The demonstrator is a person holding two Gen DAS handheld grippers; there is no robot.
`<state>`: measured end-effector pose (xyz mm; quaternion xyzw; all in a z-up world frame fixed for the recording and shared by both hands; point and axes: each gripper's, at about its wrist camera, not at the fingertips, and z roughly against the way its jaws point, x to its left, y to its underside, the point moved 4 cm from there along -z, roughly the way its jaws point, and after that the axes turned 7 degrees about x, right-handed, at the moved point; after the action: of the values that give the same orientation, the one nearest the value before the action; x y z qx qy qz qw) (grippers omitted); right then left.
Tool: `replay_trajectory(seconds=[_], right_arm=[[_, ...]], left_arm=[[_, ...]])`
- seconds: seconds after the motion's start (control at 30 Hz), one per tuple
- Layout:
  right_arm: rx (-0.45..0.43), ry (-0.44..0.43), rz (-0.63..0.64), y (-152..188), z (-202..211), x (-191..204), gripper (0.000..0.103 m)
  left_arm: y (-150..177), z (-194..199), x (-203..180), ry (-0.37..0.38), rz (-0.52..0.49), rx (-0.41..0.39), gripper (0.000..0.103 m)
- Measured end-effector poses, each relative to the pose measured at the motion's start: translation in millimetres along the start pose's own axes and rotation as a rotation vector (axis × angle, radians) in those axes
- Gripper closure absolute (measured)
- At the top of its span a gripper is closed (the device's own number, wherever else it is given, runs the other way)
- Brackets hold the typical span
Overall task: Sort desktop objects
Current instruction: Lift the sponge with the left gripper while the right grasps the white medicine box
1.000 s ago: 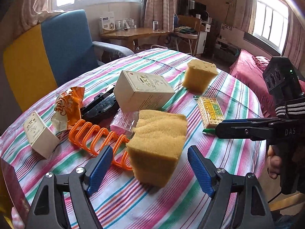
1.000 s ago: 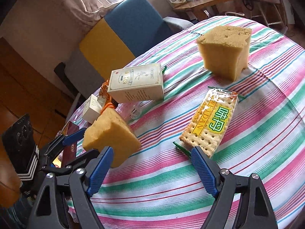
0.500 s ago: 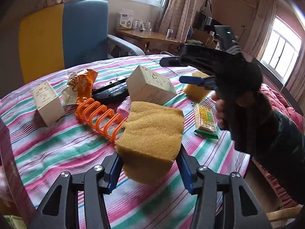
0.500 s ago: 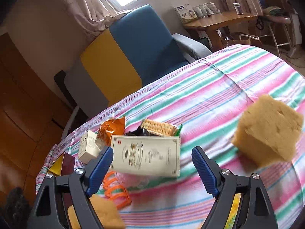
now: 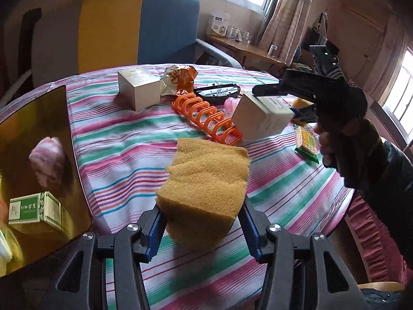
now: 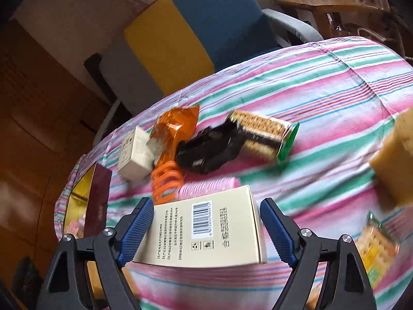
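Observation:
My left gripper (image 5: 201,228) is shut on a yellow sponge block (image 5: 206,188) and holds it above the striped tablecloth (image 5: 124,144). My right gripper (image 6: 206,227) holds a cream box with a barcode (image 6: 206,228) between its blue pads, lifted off the table; it also shows in the left wrist view (image 5: 260,118). A second sponge (image 6: 397,160) sits at the right. A gold-lined box (image 5: 33,168) at the left holds a green-and-white carton (image 5: 34,210).
On the table lie an orange rack (image 5: 206,116), a small white box (image 5: 139,87), an orange snack bag (image 5: 180,77), a black object (image 6: 209,149), a pink case (image 6: 209,183) and two cracker packs (image 6: 265,131) (image 5: 307,140). A blue-and-yellow chair (image 5: 139,28) stands behind.
The left gripper has closed on the sponge and swung left toward the gold-lined box. The right gripper has moved from the cracker pack to the cream box, gripped it and lifted it.

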<state>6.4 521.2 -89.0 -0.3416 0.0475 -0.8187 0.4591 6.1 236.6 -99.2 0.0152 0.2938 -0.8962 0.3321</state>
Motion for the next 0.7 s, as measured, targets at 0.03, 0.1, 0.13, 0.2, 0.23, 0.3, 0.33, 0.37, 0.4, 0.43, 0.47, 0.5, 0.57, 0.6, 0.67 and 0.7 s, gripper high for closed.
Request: replay_trajectory(seconds=[0.03, 0.1, 0.13, 0.2, 0.23, 0.3, 0.33, 0.37, 0.4, 0.43, 0.47, 0.5, 0.57, 0.6, 0.67, 0.7], right_arm=[[0.011, -0.004, 0.009, 11.6, 1.9, 4.4, 0.017], [0.032, -0.003, 0.026, 33.8, 5.4, 10.7, 0.017], [0.042, -0.002, 0.034, 44.9, 7.2, 13.8, 0.017], [0.062, -0.001, 0.051, 67.1, 10.8, 20.1, 0.017], [0.072, -0.001, 0.06, 78.3, 12.6, 23.3, 0.017], [0.093, 0.0, 0.076, 100.5, 16.2, 29.6, 0.017], [0.103, 0.001, 0.085, 111.6, 18.1, 32.7, 0.017], [0.113, 0.001, 0.093, 122.7, 19.9, 35.8, 0.017], [0.123, 0.002, 0.102, 133.8, 21.7, 39.0, 0.017], [0.12, 0.016, 0.124, 137.9, 25.0, 41.5, 0.017], [0.106, 0.042, 0.157, 136.5, 29.4, 43.5, 0.017], [0.092, 0.068, 0.189, 135.1, 33.9, 45.5, 0.017], [0.064, 0.119, 0.255, 132.2, 42.9, 49.6, 0.015], [0.049, 0.146, 0.295, 128.1, 46.3, 52.0, 0.015], [0.047, 0.197, 0.411, 118.0, 45.9, 57.9, 0.011], [0.062, 0.222, 0.474, 114.4, 43.0, 61.1, 0.01]], left_arm=[[2.3, 0.6, -0.7, 0.0, -0.001, -0.003, 0.049], [6.2, 2.1, -2.4, 0.0, -0.008, -0.011, 0.049], [7.7, 2.8, -2.9, -0.001, -0.009, -0.013, 0.049], [10.7, 4.2, -3.6, -0.002, -0.009, -0.015, 0.049], [12.2, 3.9, -3.6, -0.004, -0.012, -0.012, 0.049], [16.3, 1.2, -1.6, -0.021, -0.012, 0.004, 0.049], [19.1, -0.4, 0.3, -0.024, -0.007, 0.013, 0.049], [22.1, -1.8, 2.2, -0.026, 0.0, 0.022, 0.049], [25.0, -3.3, 4.1, -0.027, 0.006, 0.031, 0.049], [27.5, -3.4, 5.5, -0.027, 0.011, 0.034, 0.049], [29.2, -2.4, 6.4, -0.03, 0.014, 0.031, 0.049], [30.8, -1.3, 7.3, -0.032, 0.017, 0.028, 0.049], [32.2, 2.8, 7.7, -0.032, 0.019, 0.02, 0.046], [32.2, 5.6, 6.8, -0.026, 0.016, 0.013, 0.042], [31.6, 11.4, 3.3, -0.018, 0.001, -0.002, 0.04], [31.0, 14.1, 0.7, -0.018, -0.012, -0.009, 0.038]])
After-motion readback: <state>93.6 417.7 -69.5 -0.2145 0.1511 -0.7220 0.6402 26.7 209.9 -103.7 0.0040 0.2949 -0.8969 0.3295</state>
